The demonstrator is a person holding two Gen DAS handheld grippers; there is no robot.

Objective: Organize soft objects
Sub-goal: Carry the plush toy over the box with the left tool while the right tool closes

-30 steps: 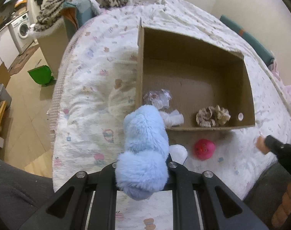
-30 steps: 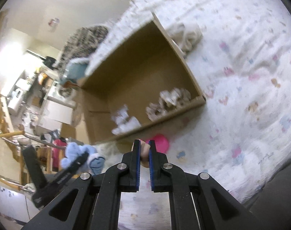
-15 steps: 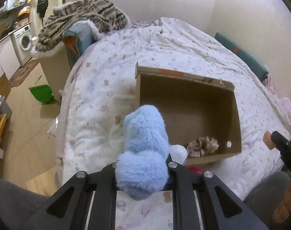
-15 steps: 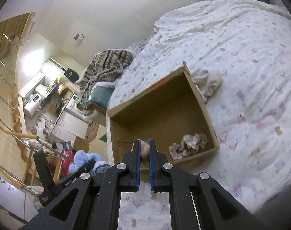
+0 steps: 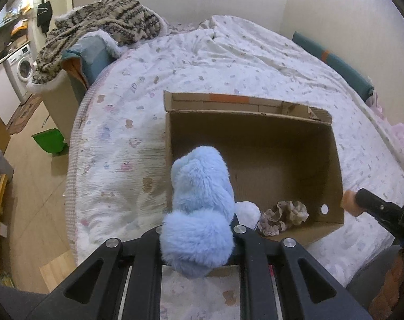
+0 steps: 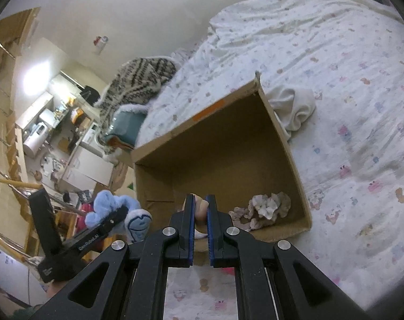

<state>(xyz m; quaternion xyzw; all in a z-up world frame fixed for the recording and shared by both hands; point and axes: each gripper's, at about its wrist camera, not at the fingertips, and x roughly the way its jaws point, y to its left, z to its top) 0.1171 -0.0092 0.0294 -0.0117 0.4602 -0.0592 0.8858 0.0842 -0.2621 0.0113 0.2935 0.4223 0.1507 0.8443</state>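
My left gripper (image 5: 198, 233) is shut on a fluffy light-blue plush toy (image 5: 202, 200), held above the near left corner of an open cardboard box (image 5: 247, 113) on the bed. The plush hides the fingertips. My right gripper (image 6: 200, 201) is shut on a small peach soft object (image 6: 201, 209), just in front of the box (image 6: 290, 144). In the left wrist view the right gripper (image 5: 358, 202) shows at the box's right side. A beige ruffled scrunchie (image 5: 284, 214) (image 6: 263, 208) lies inside the box by its near wall. The left gripper (image 6: 114, 214) with the plush (image 6: 108, 202) appears at left.
The bed has a white printed quilt (image 5: 202, 61). A crumpled white cloth (image 6: 295, 106) lies against the box's far right corner. A striped blanket (image 5: 103, 18) is heaped on a chair at the head end. A green bin (image 5: 48, 141) stands on the floor. A teal cushion (image 5: 332, 64) lines the wall.
Both grippers have risen and drawn back from the box with their objects still held. The pink ball and the wrapped item in the box have slipped out of sight.
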